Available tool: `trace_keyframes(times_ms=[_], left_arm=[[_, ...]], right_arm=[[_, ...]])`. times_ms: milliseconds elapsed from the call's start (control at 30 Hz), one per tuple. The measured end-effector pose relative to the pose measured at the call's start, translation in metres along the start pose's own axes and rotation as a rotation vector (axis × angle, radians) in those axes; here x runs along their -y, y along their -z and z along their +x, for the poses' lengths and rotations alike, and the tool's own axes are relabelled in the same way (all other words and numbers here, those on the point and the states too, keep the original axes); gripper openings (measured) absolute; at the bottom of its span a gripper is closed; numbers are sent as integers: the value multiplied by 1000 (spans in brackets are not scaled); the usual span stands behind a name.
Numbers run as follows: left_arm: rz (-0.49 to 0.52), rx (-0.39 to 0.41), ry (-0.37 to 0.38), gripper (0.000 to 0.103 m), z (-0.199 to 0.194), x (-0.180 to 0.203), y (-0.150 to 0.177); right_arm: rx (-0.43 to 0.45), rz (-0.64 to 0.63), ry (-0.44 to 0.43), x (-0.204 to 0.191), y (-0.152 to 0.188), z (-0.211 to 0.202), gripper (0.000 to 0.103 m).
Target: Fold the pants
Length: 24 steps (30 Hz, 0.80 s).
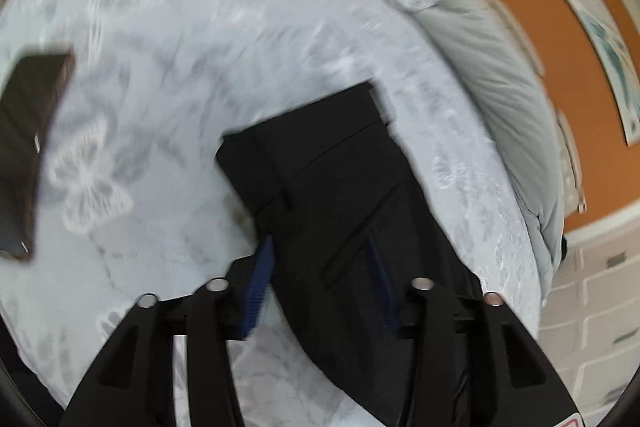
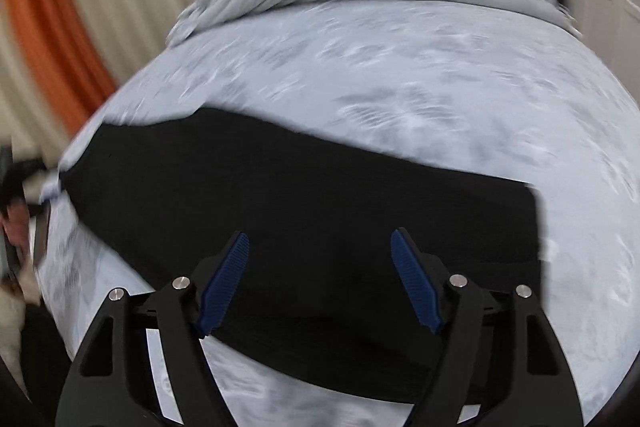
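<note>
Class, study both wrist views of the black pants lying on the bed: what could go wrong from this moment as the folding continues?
1. Both tools, left tool and right tool, stand open over the black pants, so neither holds the fabric; the fold may slip loose.
2. The patterned bedspread is soft cloth, so a closing tool might pinch it along with the pants.
3. Both views are blurred, so aiming at an edge may be unreliable.

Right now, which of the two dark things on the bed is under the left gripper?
The black pants, lying between its open blue fingers; the brown flat item sits far off at the bed's edge.
</note>
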<state>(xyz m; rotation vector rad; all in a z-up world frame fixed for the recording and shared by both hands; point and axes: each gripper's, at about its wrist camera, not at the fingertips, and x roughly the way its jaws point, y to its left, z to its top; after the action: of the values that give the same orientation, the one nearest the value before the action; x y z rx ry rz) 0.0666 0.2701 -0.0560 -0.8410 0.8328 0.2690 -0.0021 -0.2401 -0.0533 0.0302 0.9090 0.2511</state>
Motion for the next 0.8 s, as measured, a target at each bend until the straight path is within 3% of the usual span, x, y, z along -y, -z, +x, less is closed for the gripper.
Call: trace_keyframes(times_ms=[67,100,133,200,233,400,467,500,567,633,700,733,767,800], left_arm=[[98,56,-7,52,-9,21,4],[140,79,-16,52,-12,30,7],[188,102,-22,52,-14,41,12],[254,103,-8,52,-15,56,20],[281,88,9,52,-13,63,25],[313,26,57,52,-6,79,38],[323,10,63,52,-3,87,45],[327,5,68,52,-2,90,47],[336,6,73,52,-1,96,52],[349,8,67,53,2,100,57],[362,-2,54,54,7,102,60],[366,-9,50,54,9,102,62],[369,-19,49,54,11,102,62],[371,-27,48,54,12,102,62]], right_arm=[[-62,-109,13,-25,6,23,71],[-79,-131,16,-31,9,29,62],[-106,-138,11,-32,11,37,25],[-98,-36,-11,-17,-1,33,5],[-63,-3,-20,-9,-8,23,5],[309,269,-240,51,-44,-88,5],[408,322,-320,64,-48,-112,5],[415,316,-335,63,-50,-113,5],[348,250,-323,45,-52,-94,5],[200,184,-338,19,-43,-49,10],[-83,103,-280,-7,-18,17,12],[-218,55,-188,-15,-2,43,13],[-237,40,-162,-15,4,45,12],[-202,45,-170,-8,4,32,11]])
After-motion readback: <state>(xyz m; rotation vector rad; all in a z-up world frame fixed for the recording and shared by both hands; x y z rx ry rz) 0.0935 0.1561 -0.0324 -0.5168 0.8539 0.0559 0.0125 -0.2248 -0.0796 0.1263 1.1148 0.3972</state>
